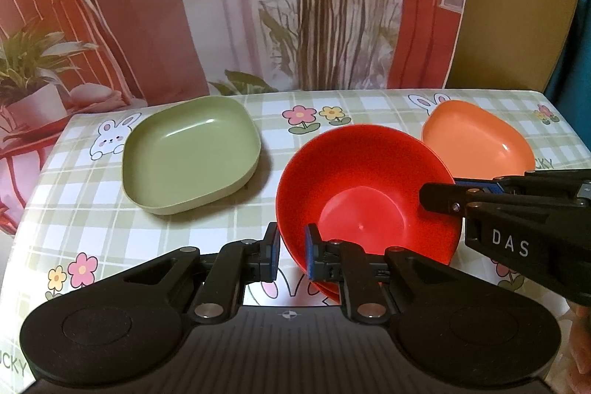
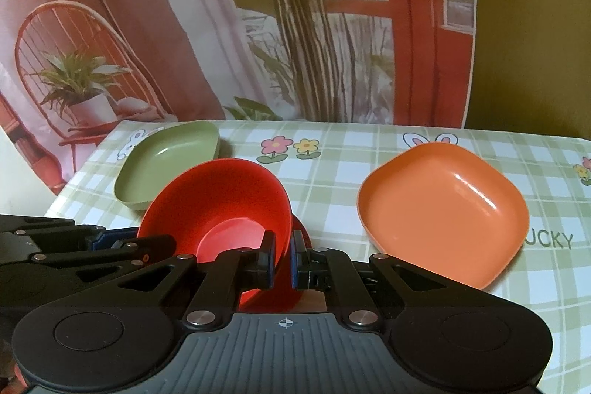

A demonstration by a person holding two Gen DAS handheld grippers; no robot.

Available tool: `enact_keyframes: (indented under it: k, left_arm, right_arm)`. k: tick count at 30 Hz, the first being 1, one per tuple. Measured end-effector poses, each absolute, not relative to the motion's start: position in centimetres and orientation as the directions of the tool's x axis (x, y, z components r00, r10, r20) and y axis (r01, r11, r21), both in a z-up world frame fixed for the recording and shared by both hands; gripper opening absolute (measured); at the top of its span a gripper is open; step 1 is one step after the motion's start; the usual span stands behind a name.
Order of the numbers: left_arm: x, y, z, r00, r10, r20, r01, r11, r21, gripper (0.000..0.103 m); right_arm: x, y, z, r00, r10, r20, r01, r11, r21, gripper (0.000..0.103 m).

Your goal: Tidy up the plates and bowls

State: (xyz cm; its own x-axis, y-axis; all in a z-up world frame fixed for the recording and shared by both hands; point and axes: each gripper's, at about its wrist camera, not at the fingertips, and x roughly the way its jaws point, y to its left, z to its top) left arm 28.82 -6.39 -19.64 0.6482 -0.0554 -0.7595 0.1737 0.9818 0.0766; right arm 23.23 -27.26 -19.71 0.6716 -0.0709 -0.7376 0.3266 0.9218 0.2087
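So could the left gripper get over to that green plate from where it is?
Probably not yet: the left gripper is shut on the red bowl. The tablecloth between it and the green plate looks bare.

Red bowl (image 1: 365,194) in my claws: smooth plastic, semi-gloss. Orange plate (image 2: 443,209): glossy plastic w/ bright highlights. Green plate (image 1: 190,154): smooth plastic, more satin. Tablecloth (image 1: 258,209): looks like slick printed vinyl. My left gripper (image 1: 291,252) & right gripper (image 2: 282,259): matt black plastic, metal pivot pins, ribbed grey body. Backdrop (image 2: 258,24): printed cloth.
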Motion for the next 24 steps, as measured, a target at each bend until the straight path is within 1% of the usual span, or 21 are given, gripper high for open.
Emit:
enact_keyframes:
  k: [9, 16, 18, 20, 22, 24]
  left_arm:
    - [28.6, -6.0, -19.3, 0.664, -0.035, -0.747, 0.15, 0.985, 0.087, 0.016]
    - [27.8, -5.9, -18.1, 0.689, -0.02, -0.724, 0.127, 0.988, 0.094, 0.018]
    - [27.3, -6.0, -17.6, 0.701, -0.019, -0.713, 0.121, 0.988, 0.093, 0.021]
    - [26.8, -6.1, -17.0, 0.713, -0.02, -0.701, 0.114, 0.99, 0.088, 0.029]
    - [26.1, -6.3, -16.6, 0.726, -0.025, -0.688, 0.11, 0.991, 0.08, 0.034]
    - [25.5, -6.6, -16.1, 0.736, -0.031, -0.676, 0.111, 0.991, 0.076, 0.034]
  right_arm:
    - [22.7, -27.8, -19.9, 0.661, -0.095, -0.744, 0.351, 0.916, 0.195, 0.009]
    - [21.8, -27.6, -18.6, 0.682, -0.117, -0.722, 0.34, 0.924, 0.172, 0.009]
    - [21.5, -27.6, -18.1, 0.689, -0.121, -0.714, 0.336, 0.927, 0.167, 0.011]
    - [21.0, -27.4, -17.5, 0.697, -0.132, -0.705, 0.331, 0.931, 0.153, 0.011]
    - [20.5, -27.3, -16.9, 0.705, -0.142, -0.695, 0.325, 0.936, 0.138, 0.011]
    - [19.9, -27.3, -16.3, 0.71, -0.151, -0.688, 0.32, 0.939, 0.124, 0.012]
